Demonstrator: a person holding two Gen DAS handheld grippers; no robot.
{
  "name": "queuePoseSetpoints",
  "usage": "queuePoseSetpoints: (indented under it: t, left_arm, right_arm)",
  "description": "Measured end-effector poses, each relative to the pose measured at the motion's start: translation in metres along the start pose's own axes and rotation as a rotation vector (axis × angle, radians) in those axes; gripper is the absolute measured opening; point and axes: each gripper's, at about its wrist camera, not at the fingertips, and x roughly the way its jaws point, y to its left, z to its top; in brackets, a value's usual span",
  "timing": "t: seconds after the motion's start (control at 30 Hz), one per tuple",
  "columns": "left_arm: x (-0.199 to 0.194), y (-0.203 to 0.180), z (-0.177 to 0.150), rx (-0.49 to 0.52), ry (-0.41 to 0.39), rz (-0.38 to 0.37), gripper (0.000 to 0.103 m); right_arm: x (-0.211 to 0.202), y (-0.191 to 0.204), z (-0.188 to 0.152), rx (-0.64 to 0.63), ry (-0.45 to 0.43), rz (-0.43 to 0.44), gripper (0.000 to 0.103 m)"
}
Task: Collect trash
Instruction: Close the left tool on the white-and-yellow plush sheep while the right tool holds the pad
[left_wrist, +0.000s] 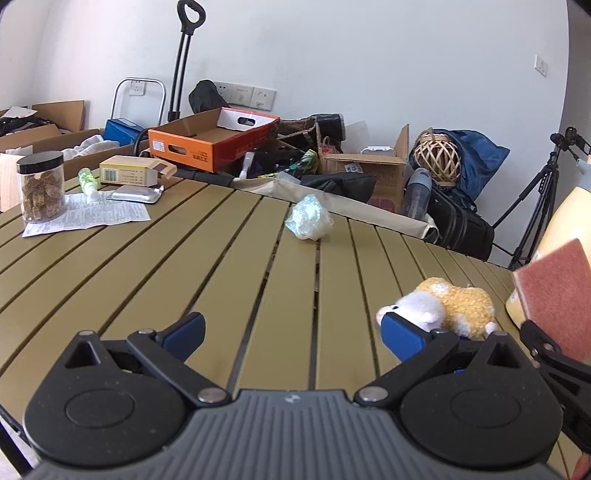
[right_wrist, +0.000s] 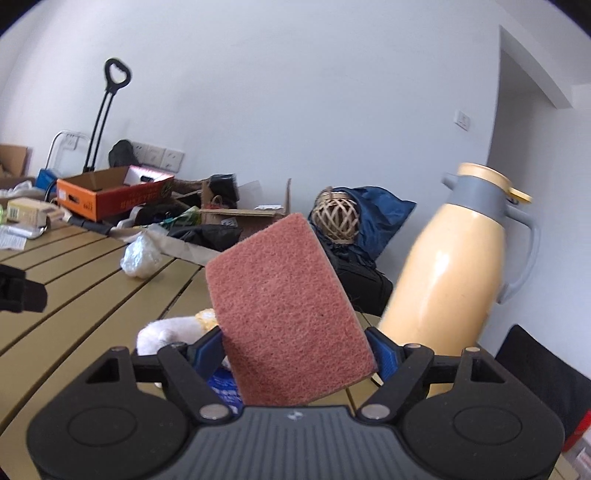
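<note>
The right claw (right_wrist: 297, 350) is clamped on a pink scouring sponge (right_wrist: 284, 314), which stands tilted between its blue pads and fills the middle of the right wrist frame. The left claw (left_wrist: 291, 332) gapes wide with nothing between its pads, low over the slatted desk (left_wrist: 147, 266).

The desk takes up the lower half of the left wrist frame. A tall cream-coloured jug (right_wrist: 454, 277) with a grey collar and handle stands at the right of the right wrist frame, just behind the sponge. An orange cardboard box (left_wrist: 212, 138) sits beyond the desk's far edge, upper left of centre. On the desk at far left are a clear jar (left_wrist: 41, 186) with a black lid, standing on a printed sheet of paper (left_wrist: 92, 218). A yellow and white plush toy (left_wrist: 439, 308) lies at lower right, just beside the left claw's right pad; whether they touch is hard to tell.

The trash, a crumpled clear plastic wrapper (left_wrist: 308, 218), lies alone near the desk's far edge, upper centre of the left wrist frame, well apart from both claws. A small green bottle (left_wrist: 88, 181) lies at upper left.
</note>
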Motion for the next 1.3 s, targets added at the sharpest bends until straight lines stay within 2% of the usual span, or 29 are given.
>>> queuePoseSetpoints:
  t: [0.27,0.4,0.57,0.9,1.1,1.3]
  left_arm:
    - [-0.002,-0.026,-0.011,0.045,0.009,-0.040,0.103]
    - [0.003,-0.040,-0.018,0.061,0.057,-0.058,0.103]
    - [0.013,-0.067,-0.011,0.138,0.059,-0.028,0.103]
    - [0.057,-0.122,-0.002,0.319,0.107,-0.044,0.103]
    - [0.089,-0.143,0.000,0.395,0.150,-0.022,0.103]
    - [0.109,-0.148,0.000,0.401,0.186,-0.023,0.103]
  right_arm:
    - [-0.015,-0.054,-0.022,0.153,0.031,-0.053,0.079]
    - [-0.010,-0.080,-0.029,0.220,0.044,-0.049,0.079]
    - [-0.004,-0.106,-0.037,0.291,0.068,-0.038,0.079]
    - [0.006,-0.150,-0.044,0.417,0.091,-0.049,0.079]
    - [0.007,-0.171,-0.052,0.468,0.103,-0.058,0.079]
    - [0.010,-0.188,-0.060,0.504,0.120,-0.073,0.079]
